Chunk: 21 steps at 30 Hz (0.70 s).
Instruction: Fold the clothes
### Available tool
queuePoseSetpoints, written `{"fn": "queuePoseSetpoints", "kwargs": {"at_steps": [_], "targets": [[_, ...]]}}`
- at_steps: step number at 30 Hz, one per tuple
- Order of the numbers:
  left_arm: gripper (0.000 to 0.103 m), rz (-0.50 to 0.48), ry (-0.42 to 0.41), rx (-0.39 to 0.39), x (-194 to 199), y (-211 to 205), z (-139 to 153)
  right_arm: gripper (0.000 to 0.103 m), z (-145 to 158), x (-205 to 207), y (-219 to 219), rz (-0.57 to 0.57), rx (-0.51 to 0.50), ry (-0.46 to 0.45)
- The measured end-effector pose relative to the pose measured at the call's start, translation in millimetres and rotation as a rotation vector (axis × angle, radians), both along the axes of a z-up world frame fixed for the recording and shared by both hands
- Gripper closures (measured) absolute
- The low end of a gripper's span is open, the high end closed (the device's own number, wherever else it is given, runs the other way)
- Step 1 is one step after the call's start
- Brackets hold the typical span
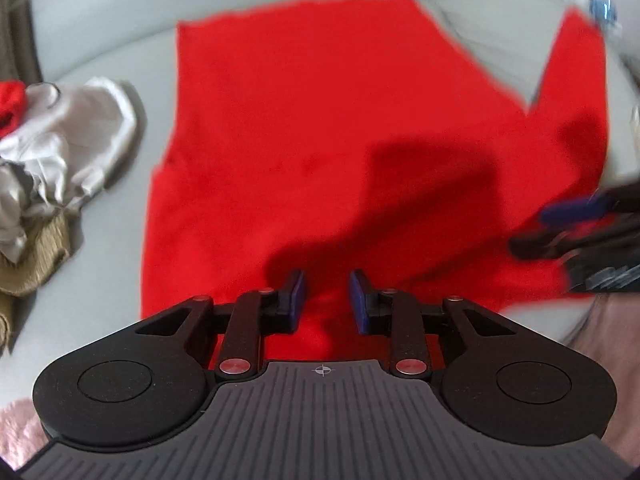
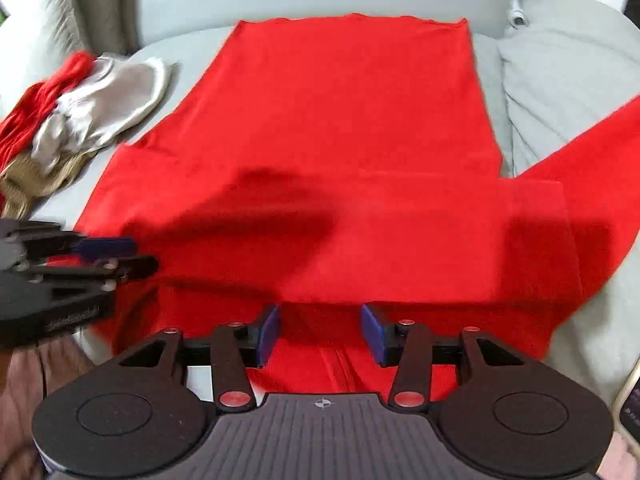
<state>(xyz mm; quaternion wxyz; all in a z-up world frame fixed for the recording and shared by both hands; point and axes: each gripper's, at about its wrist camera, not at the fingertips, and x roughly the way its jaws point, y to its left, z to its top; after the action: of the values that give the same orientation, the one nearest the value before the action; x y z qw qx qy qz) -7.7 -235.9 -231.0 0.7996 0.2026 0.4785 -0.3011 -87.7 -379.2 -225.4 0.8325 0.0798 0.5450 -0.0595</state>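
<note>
A red garment (image 1: 320, 128) lies spread flat on a pale grey sofa seat (image 1: 120, 28); it also shows in the right wrist view (image 2: 344, 128), with one sleeve folded across the body and the other sleeve (image 2: 592, 152) stretched out to the right. My left gripper (image 1: 327, 300) is open and empty above the garment's near edge. My right gripper (image 2: 320, 334) is open and empty above the near edge too. Each gripper shows in the other's view, the right one (image 1: 560, 228) and the left one (image 2: 116, 256).
A pile of other clothes (image 2: 80, 108), red, light grey and tan, lies on the seat to the left of the garment; it also shows in the left wrist view (image 1: 56, 152). A grey cushion (image 2: 568, 80) sits at the right. A phone (image 2: 632, 408) lies at the near right.
</note>
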Motion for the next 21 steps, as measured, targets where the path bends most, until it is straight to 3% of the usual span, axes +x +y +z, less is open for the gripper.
{"fn": "queuePoseSetpoints", "kwargs": {"at_steps": [2,5,10,14,17,19,21], "targets": [[0.074,0.014,0.015,-0.011,0.7,6.3,8.3,0.055,5.2,-6.0,0.3,0.009,-0.015,0.035],[0.077,0.017,0.021,-0.063,-3.2,15.0,24.2,0.055,13.1,-15.2,4.2,0.054,0.004,-0.019],[0.081,-0.142,0.022,-0.113,-30.9,1.9,28.5,0.056,12.6,-12.4,18.1,0.164,0.017,-0.038],[0.091,-0.224,0.07,-0.057,-44.4,-16.7,5.5,0.056,5.8,-10.6,18.2,0.181,0.057,0.003],[0.098,-0.204,0.153,-0.037,-35.1,-19.4,2.2,0.057,4.4,-13.1,12.5,0.139,0.068,0.08],[0.098,-0.19,0.218,-0.024,-27.6,-21.0,3.5,0.058,7.8,-19.4,8.5,0.128,0.066,0.123],[0.095,-0.201,0.221,0.0,-27.4,-20.2,11.0,0.057,18.0,-28.9,3.2,0.113,0.071,0.097]]}}
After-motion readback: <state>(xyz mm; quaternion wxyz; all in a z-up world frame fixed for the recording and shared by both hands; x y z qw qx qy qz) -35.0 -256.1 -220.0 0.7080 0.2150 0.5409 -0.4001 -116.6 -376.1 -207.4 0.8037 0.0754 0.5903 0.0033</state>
